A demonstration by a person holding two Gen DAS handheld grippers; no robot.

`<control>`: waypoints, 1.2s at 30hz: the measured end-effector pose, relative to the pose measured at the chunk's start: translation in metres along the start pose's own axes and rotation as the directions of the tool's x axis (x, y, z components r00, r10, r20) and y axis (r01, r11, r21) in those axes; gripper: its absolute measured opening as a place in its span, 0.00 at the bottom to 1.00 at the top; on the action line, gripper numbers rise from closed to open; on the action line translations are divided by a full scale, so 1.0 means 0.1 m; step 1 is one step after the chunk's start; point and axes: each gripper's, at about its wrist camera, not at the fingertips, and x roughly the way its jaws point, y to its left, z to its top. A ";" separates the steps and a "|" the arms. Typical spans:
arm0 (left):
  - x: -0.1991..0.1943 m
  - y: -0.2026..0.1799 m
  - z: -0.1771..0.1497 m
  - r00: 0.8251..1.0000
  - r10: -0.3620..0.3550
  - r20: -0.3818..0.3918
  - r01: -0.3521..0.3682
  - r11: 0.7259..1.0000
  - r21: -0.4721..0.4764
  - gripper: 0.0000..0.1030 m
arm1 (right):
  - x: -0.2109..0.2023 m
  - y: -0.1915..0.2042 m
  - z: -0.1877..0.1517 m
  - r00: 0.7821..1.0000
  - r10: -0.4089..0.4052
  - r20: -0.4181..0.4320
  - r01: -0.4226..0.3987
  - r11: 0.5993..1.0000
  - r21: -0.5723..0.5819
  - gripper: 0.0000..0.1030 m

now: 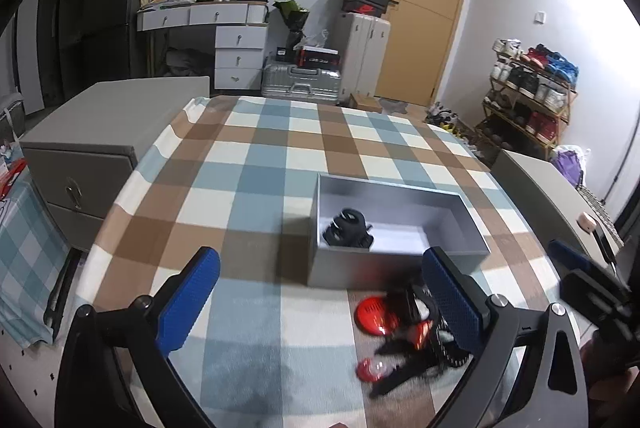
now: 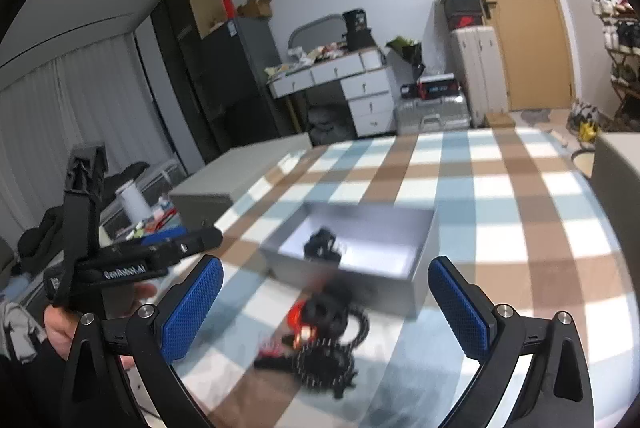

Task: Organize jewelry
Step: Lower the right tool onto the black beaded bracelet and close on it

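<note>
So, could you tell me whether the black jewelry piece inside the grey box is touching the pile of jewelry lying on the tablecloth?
Apart. The left wrist view shows the black piece inside the grey box, its front wall separating it from the pile.

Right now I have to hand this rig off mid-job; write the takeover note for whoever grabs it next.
Left claw: open, empty, over the checked tablecloth.
Right claw: open, empty, pointing at the loose pile.
Grey box: on the tablecloth, open at the top, with one black jewelry piece lying in its left part.
Done: that one piece is in the box.
Left: the tangled pile of black and red jewelry lies on the cloth just in front of the box, blurred, so I cannot count the pieces. Move them into the box.
</note>
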 end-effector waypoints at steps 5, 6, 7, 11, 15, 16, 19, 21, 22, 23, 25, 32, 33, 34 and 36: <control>0.00 0.01 -0.19 0.999 0.000 -0.043 0.000 1.000 -0.001 0.96 | 0.13 0.02 -0.26 0.997 0.004 -0.083 -0.004 1.000 -0.006 1.00; 0.00 0.03 -0.22 0.999 0.001 -0.054 -0.001 1.000 -0.008 0.96 | 0.16 0.02 -0.32 0.994 0.010 -0.105 -0.010 1.000 -0.004 1.00; 0.02 0.05 -0.25 0.998 -0.001 -0.068 0.000 1.000 -0.017 0.96 | 0.20 0.01 -0.36 0.992 0.012 -0.126 -0.012 1.000 0.000 1.00; 0.05 0.09 -0.34 0.994 -0.010 -0.110 0.006 0.999 -0.036 0.96 | 0.35 -0.03 -0.50 0.981 0.036 -0.190 -0.030 0.999 0.030 1.00; 0.06 0.11 -0.42 0.990 -0.019 -0.140 0.012 0.999 -0.045 0.96 | 0.48 -0.05 -0.58 0.972 0.051 -0.229 -0.038 0.998 0.059 1.00; 0.06 0.11 -0.43 0.989 -0.018 -0.145 0.012 0.999 -0.047 0.96 | 0.51 -0.06 -0.59 0.971 0.050 -0.235 -0.037 0.997 0.062 0.99; 0.07 0.13 -0.46 0.988 -0.018 -0.154 0.011 0.999 -0.046 0.96 | 0.57 -0.06 -0.62 0.966 0.048 -0.253 -0.031 0.997 0.069 0.93; 0.08 0.14 -0.48 0.987 -0.016 -0.161 0.010 0.999 -0.042 0.96 | 0.60 -0.07 -0.63 0.964 0.043 -0.262 -0.026 0.997 0.071 0.92; 0.08 0.14 -0.49 0.986 -0.014 -0.166 0.007 0.999 -0.039 0.96 | 0.61 -0.07 -0.63 0.963 0.039 -0.265 -0.020 0.997 0.072 0.91; 0.08 0.14 -0.49 0.985 -0.013 -0.169 0.007 0.999 -0.039 0.96 | 0.62 -0.07 -0.63 0.963 0.040 -0.266 -0.021 0.997 0.075 0.90; 0.09 0.14 -0.52 0.983 -0.015 -0.182 0.008 0.999 -0.037 0.96 | 0.64 -0.08 -0.64 0.962 0.040 -0.271 -0.019 0.997 0.081 0.85; 0.11 0.12 -0.53 0.977 -0.040 -0.210 0.031 0.999 -0.042 0.96 | 0.67 -0.10 -0.65 0.957 0.043 -0.286 -0.017 0.996 0.092 0.58; 0.11 0.11 -0.54 0.977 -0.040 -0.212 0.033 0.999 -0.038 0.96 | 0.67 -0.10 -0.66 0.957 0.043 -0.289 -0.016 0.995 0.094 0.53; 0.11 0.10 -0.55 0.976 -0.040 -0.215 0.034 0.999 -0.034 0.96 | 0.67 -0.11 -0.66 0.956 0.044 -0.289 -0.017 0.995 0.096 0.53; 0.11 0.08 -0.56 0.974 -0.042 -0.223 0.037 0.999 -0.027 0.96 | 0.67 -0.12 -0.66 0.957 0.052 -0.286 -0.023 0.994 0.106 0.51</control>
